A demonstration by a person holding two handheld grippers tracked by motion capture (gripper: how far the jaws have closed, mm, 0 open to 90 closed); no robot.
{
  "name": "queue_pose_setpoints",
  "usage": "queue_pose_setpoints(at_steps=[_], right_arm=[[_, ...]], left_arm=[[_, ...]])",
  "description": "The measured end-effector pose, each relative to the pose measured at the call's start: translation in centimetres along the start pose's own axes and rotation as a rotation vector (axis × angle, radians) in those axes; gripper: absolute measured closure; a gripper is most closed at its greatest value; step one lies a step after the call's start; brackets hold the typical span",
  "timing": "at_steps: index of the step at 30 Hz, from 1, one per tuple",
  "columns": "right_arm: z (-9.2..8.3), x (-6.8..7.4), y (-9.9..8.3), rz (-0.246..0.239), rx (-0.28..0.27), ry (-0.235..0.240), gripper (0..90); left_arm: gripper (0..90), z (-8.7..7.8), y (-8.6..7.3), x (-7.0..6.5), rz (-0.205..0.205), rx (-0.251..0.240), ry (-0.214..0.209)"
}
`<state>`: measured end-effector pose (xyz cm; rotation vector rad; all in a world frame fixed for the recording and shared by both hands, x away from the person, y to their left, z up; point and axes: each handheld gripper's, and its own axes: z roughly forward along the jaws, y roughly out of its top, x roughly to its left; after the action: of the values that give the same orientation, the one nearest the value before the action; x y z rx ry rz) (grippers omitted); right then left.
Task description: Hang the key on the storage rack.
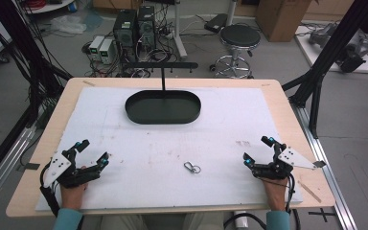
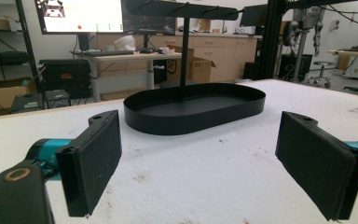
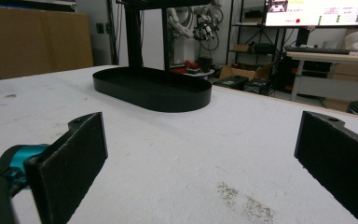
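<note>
Grippers idle, jaws wide, empty: left gripper (image 1: pixel 92 153) at table 8 o'clock, right gripper (image 1: pixel 257 149) at 4. Clasp (image 1: pixel 191 167) at 6, between them, untouched. Stand (image 1: pixel 163 106) at 12. Likely pre-grasp; next: descend over clasp, pinch.

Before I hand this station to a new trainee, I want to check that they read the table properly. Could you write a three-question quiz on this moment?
1. True or false: the small metal clasp lies inside the black oval tray.
2. Which gripper is nearer the clasp? A) the left gripper B) the right gripper C) neither, it is held
3. Fill in: the jaws of both grippers stand ____.

Key
1. False: the clasp lies on the white mat, nearer the person than the tray.
2. B, though only somewhat nearer.
3. Open: both gripper views show wide gaps with nothing between the pads.
</note>
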<state>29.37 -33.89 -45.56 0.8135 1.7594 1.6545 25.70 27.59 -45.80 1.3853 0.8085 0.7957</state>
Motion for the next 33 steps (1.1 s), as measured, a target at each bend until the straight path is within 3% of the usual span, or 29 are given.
queue_pose_setpoints(at_steps=[22,28,33], right_arm=[[0.0,0.2,0.1,-0.004,0.005,-0.003,1.6],[0.5,0.3,1.0,-0.003,0.049,0.056,1.7],[1.5,0.9,2.8,-0.034,0.151,0.110,1.7]], left_arm=[[14.8,0.0,0.0,0.1,-0.002,0.007,0.000],[14.8,0.0,0.0,0.1,0.002,0.007,-0.002],[14.7,0.0,0.0,0.1,0.001,0.007,-0.002]])
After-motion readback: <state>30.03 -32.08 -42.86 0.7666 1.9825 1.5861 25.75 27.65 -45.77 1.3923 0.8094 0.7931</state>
